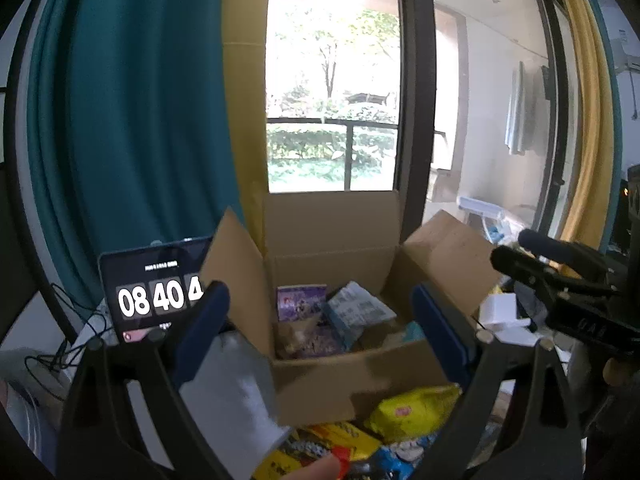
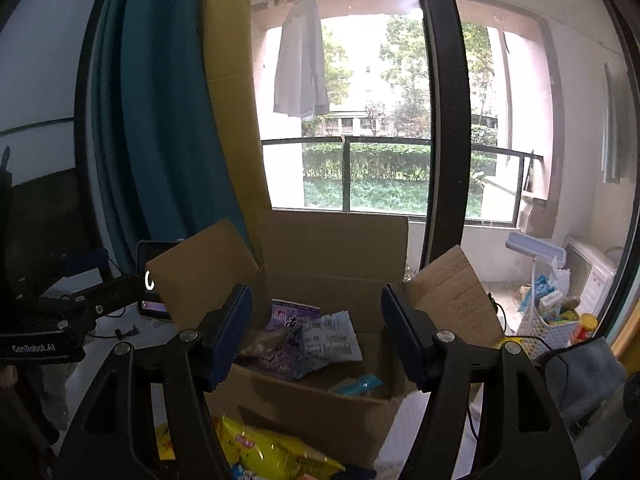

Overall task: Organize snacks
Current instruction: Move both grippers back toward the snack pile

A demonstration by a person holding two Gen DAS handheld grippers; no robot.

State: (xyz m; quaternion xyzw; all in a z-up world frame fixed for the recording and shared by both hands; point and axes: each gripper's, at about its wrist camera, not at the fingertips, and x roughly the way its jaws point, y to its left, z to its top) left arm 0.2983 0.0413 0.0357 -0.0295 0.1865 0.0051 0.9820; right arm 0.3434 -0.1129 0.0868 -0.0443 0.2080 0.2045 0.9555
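Left wrist view looks down into an open cardboard box [image 1: 340, 372], the landmark for everything here. The left gripper [image 1: 320, 332] hangs just in front of the box with its jaws apart; a grey-and-white packet [image 1: 236, 392] lies against the inner face of its left finger, but nothing shows the other finger pressing on it, so whether it is truly held cannot be told. The right gripper [image 2: 316, 332] also stands before the box, jaws wide apart and empty.

Inside the box lie a purple packet [image 2: 288, 320], a pale printed packet [image 2: 330, 336] leaning on it, and a light-blue packet [image 2: 358, 385] near the front wall. Loose snacks wait on the surface just in front of the box, among them a yellow bag [image 1: 416, 408]. A tablet clock [image 1: 154, 292] stands left of the box.

The step in hand appears to be moving another snack into the box. Done well, it means clearing the upright side flaps, lowering over the bare floor right of the purple packet, and releasing low so the packets lie flat.
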